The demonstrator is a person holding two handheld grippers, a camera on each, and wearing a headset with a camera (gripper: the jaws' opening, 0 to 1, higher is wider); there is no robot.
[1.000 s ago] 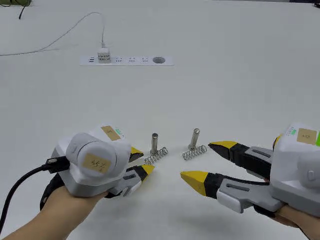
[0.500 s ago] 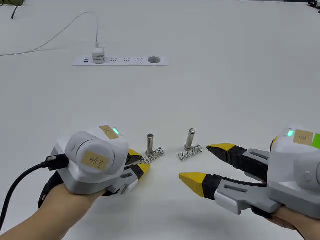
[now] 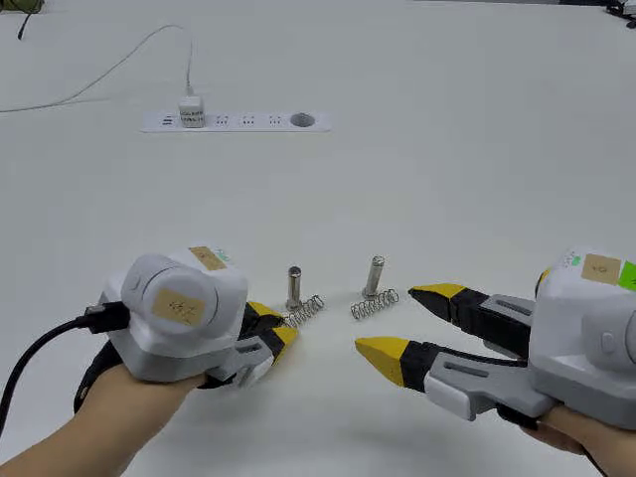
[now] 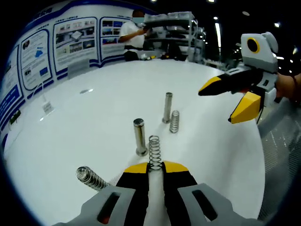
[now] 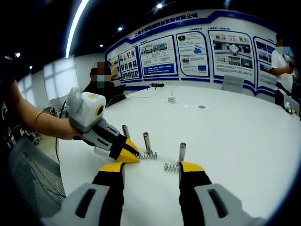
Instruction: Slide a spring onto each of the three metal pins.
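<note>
Steel coils of the left spring have their near end pinched between the yellow tips of the left gripper. Its fingers are drawn together to the coil's own width. The spring's long axis runs straight ahead along the fingers, low over the white bench (whether it rests on the surface or is just lifted, I cannot tell). Its free end points at the foot of the left pin and ends just beside it. That pin stands upright and bare.

The right pin also stands upright and bare, apart from the left one. The right spring lies flat at its foot, with its long axis running across the head view. The end nearer the pin sits slightly farther from the person and is touching or almost touching the pin's base. The right gripper hovers near it with fingers spread wide, gripping nothing. In the right gripper view this spring lies just ahead of the gap between the tips, closer to the right-hand finger and apart from both.

A third pin, already sleeved in coils, shows off to the left of the left gripper's fingers. At the far side of the bench lies a power strip with a plug in it.
</note>
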